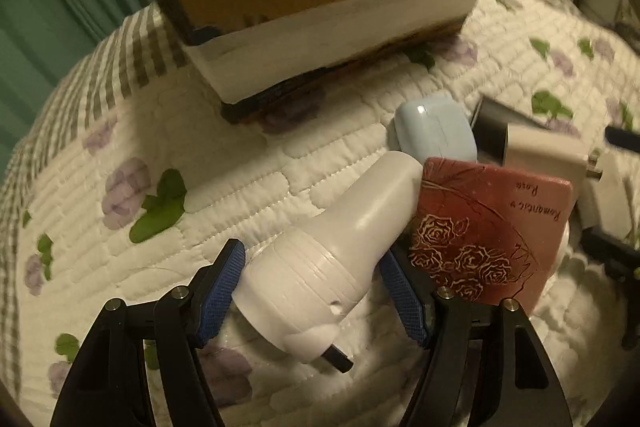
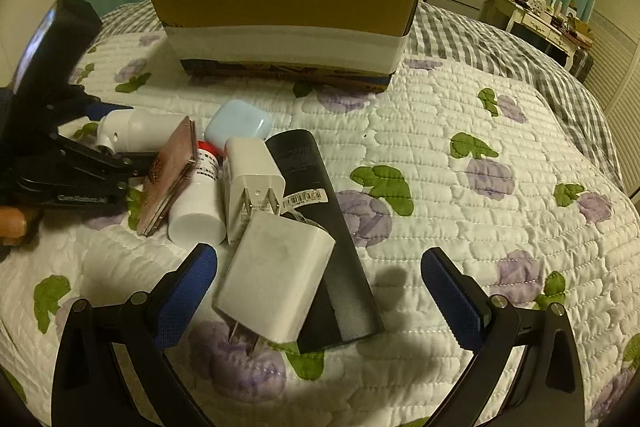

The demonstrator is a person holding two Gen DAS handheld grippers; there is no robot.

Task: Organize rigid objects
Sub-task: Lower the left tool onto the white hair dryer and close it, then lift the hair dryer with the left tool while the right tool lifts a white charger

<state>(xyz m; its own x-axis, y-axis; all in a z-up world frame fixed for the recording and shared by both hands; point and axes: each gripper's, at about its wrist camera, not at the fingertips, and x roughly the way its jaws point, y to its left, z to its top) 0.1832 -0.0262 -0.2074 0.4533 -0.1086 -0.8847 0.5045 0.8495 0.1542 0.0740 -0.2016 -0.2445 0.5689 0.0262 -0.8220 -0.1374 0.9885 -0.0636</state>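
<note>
The left gripper straddled the white bottle lying on the quilt – jaws spread, whether the pads touched it I could not tell. The right gripper hung released over the near charger, which leaned on a black box – the carton stood far behind the pile

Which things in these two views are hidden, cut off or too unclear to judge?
- Cardboard box contents: both views, near wall hides the floor.
- White bottle label: right wrist, red rose case covers it.
- Left gripper contact with white device: left wrist, pads flank it; touching unclear.
- Black box print: too small.
</note>
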